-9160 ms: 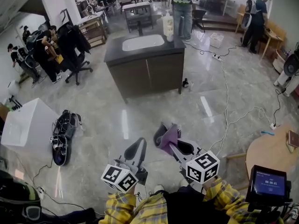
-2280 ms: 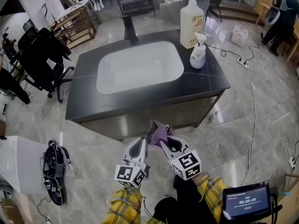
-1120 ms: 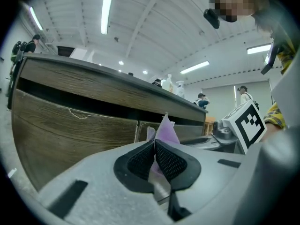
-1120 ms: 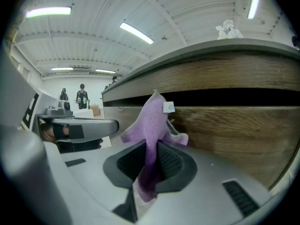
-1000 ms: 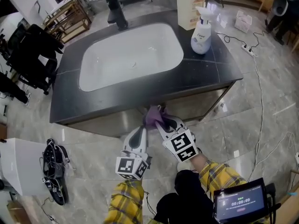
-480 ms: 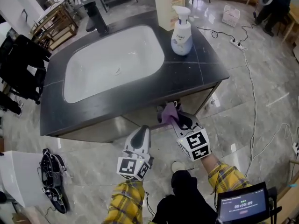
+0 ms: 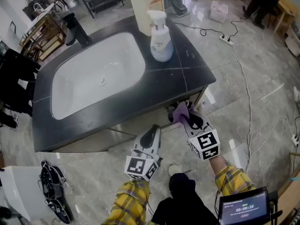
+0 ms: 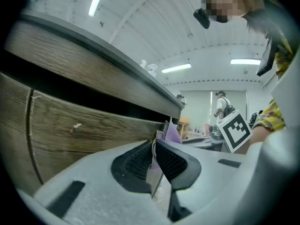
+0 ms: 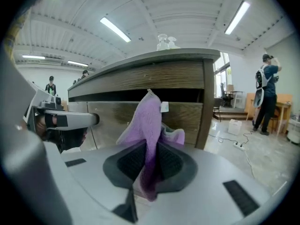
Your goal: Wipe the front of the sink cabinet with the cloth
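- The sink cabinet (image 7: 91, 142) fills the middle of my head view; its wood-grain front faces both grippers.
- Its dark tabletop (image 7: 180, 74) carries a white basin (image 7: 93, 78) on the left side.
- A big pump bottle (image 7: 144, 6) stands at the tabletop's back edge, with a smaller white spray bottle (image 7: 161, 41) just in front of it.
- My left gripper (image 7: 152, 131) hangs near the cabinet front, jaws together with nothing in them, left of the cloth and apart from it.
- My right gripper (image 7: 186, 118) has its jaws clamped on the cloth.
- The purple cloth (image 7: 180, 110) stands up from those jaws at the cabinet front, just under the tabletop's lip near the right corner; I can't tell whether it touches the wood.
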Demonstrator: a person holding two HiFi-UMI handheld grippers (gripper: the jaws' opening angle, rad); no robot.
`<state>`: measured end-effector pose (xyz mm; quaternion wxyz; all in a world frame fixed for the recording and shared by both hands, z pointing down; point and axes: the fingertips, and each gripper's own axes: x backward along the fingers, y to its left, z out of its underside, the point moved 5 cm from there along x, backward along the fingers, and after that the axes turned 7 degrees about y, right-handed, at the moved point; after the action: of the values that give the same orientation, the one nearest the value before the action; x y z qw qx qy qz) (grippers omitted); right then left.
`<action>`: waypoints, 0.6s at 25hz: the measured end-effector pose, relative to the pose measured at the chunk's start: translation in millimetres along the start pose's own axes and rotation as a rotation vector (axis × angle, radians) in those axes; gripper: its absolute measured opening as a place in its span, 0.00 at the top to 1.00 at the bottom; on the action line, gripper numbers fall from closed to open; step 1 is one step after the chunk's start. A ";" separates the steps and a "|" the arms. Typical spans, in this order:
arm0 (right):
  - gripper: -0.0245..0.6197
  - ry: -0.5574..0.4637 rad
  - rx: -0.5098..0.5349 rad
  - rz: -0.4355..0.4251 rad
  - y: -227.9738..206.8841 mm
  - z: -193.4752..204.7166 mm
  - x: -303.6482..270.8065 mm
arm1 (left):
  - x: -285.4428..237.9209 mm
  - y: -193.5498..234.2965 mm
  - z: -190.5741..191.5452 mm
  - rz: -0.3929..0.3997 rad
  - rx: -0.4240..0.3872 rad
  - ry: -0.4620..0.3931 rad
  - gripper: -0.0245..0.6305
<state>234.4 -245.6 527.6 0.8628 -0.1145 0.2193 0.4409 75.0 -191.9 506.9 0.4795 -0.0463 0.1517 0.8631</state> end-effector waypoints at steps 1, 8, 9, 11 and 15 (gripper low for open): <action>0.88 0.007 -0.012 0.019 -6.5 2.2 2.5 | -5.0 -3.7 -0.4 0.015 0.003 0.002 0.95; 0.88 -0.018 -0.071 0.031 -11.5 6.8 18.4 | -15.2 -16.7 -3.5 0.050 0.008 0.015 0.95; 0.88 -0.029 -0.072 0.010 -5.0 6.7 20.0 | -11.8 -15.7 -4.1 0.045 0.010 0.015 0.95; 0.88 -0.038 -0.064 -0.033 11.8 7.7 22.6 | -1.9 -12.5 -4.2 0.032 0.012 0.018 0.95; 0.88 -0.012 -0.009 -0.131 57.6 12.1 21.7 | 29.3 -1.3 -0.4 -0.021 0.030 0.028 0.95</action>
<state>202.1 -191.8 527.7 0.8907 -0.1297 0.2040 0.3850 60.3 -167.5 499.7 0.4869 -0.0529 0.1708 0.8549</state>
